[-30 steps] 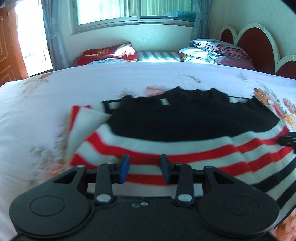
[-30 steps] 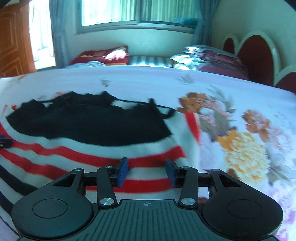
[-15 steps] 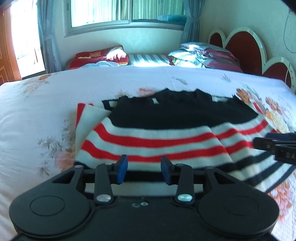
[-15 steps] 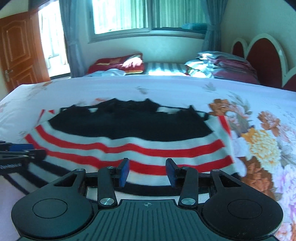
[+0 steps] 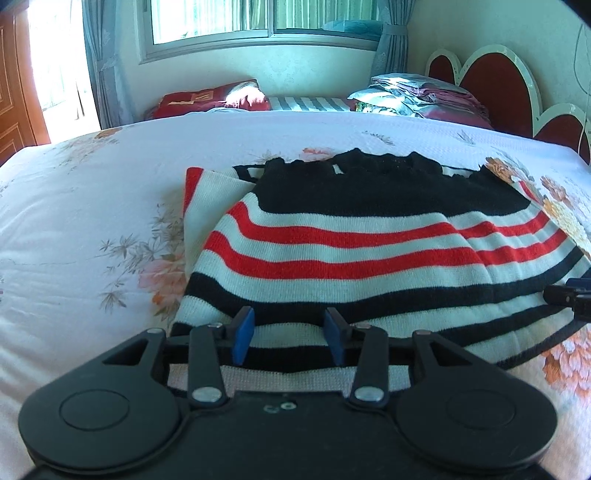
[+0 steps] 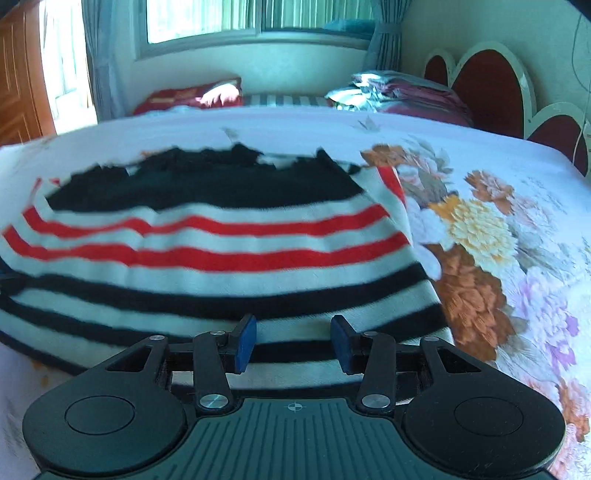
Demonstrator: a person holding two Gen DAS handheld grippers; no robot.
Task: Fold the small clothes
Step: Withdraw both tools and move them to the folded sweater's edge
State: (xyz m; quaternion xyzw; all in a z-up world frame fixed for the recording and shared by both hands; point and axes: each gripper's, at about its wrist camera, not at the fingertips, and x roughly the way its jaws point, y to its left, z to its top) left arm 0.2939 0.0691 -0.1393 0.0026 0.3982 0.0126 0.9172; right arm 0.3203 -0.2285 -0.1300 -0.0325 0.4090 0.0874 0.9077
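Over the near hem, my left claw (image 5: 289, 334): blue pads parted to a middling gap and opening; striped cloth shows below the gap, pads not pressing on it.
My right claw (image 6: 293, 343): blue pads apart at a similar middling gap, nothing pinched, above the near right part of the garment.
Sweater (image 5: 369, 258): lies flat on the bed, black band at the far end, then red and white stripes, then black and white stripes nearest me; a sleeve is folded in along its left side.
Bedspread (image 5: 92, 221): white with flower prints, larger orange and yellow blooms to the right of the sweater.
Far edge of the bed: a red pillow (image 5: 207, 99) on the left, a stack of folded bedding (image 5: 424, 96) on the right.
Headboard (image 5: 491, 85): dark red, scalloped, far right.
Window (image 5: 258, 18): behind the bed, curtains at both sides.
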